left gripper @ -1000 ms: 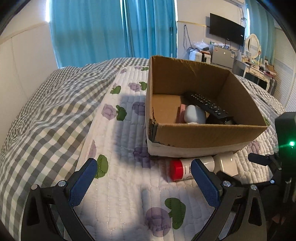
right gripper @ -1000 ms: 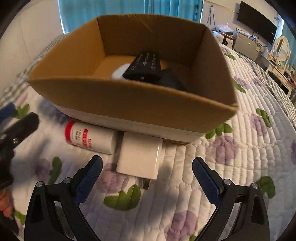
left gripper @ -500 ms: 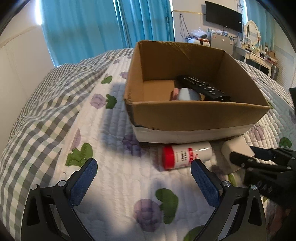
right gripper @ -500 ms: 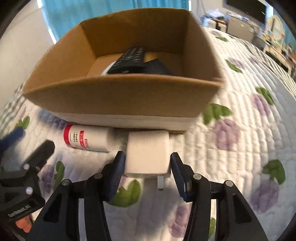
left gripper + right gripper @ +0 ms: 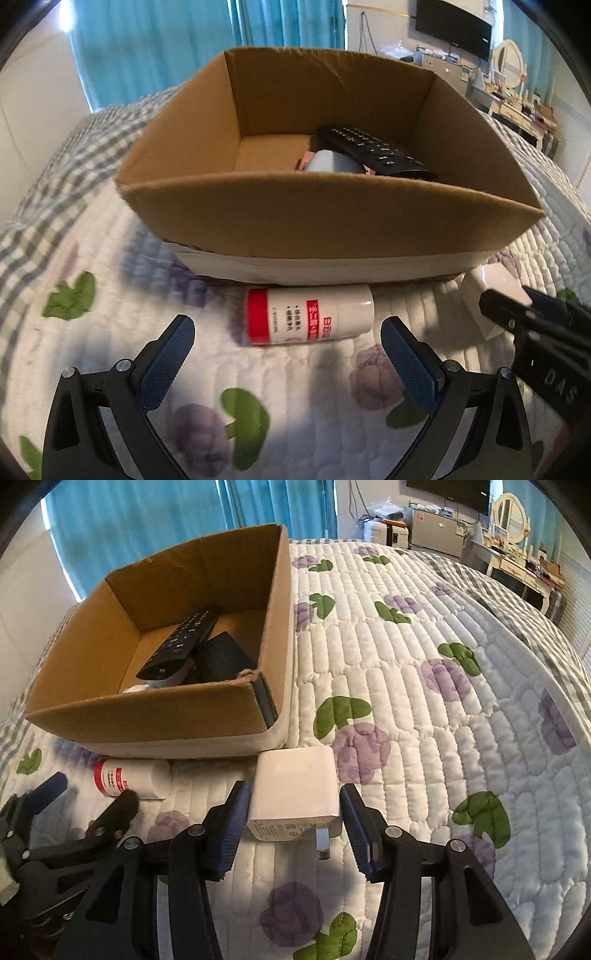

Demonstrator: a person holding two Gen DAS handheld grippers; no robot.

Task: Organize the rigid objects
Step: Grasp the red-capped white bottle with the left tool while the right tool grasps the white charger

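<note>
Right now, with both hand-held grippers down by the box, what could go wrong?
1. The right hand-held gripper straddles the white charger near its plug end; the pads look barely touching, so it may slip on lifting.
2. The bottle lies on its side against the cardboard box; the open left hand-held gripper could roll it.

Left claw [image 5: 287,356] black-framed, blue textured pads [image 5: 167,363], silver screws, right claw [image 5: 295,821] matching, white "DAS" lettering
</note>
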